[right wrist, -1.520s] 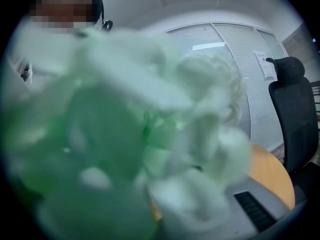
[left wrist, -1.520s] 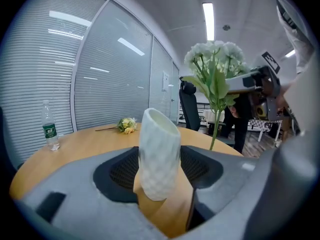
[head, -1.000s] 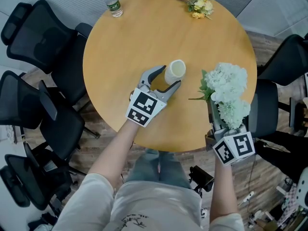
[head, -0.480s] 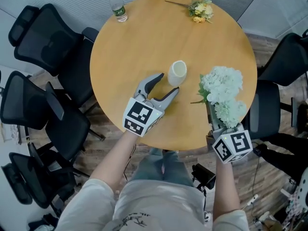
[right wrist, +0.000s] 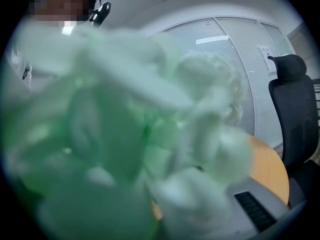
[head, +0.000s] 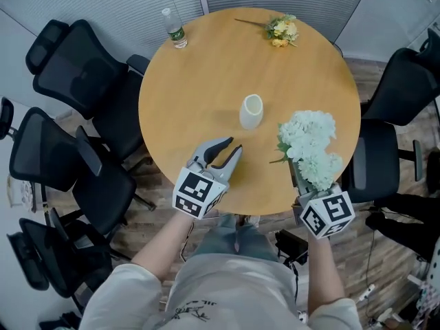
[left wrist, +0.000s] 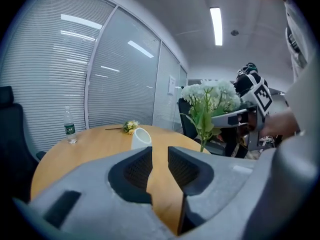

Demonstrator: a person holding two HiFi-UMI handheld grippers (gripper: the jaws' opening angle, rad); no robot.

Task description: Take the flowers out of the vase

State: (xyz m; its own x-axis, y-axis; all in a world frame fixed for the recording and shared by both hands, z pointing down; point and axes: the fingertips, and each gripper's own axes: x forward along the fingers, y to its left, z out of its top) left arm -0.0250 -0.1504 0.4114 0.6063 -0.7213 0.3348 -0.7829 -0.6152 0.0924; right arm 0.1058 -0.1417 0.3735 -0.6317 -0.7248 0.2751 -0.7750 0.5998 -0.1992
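One empty vase [head: 251, 111] stands on the table [head: 199, 81]. There are two bunches. The white flowers [head: 309, 146], right of the vase, are clenched in the right tongs [head: 301, 181] and fill the right gripper view. The yellow flowers [head: 280, 30] lie beyond the vase. The left tongs [head: 234, 146], just closing, stand slightly apart and grasp nothing.

Water btl [head: 174, 31] on round table's [head: 206, 102] edge; black chairs [head: 72, 74] around.

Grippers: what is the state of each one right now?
Left gripper: open and empty; it has just been closing partway.
Right gripper: closed on the flowers.
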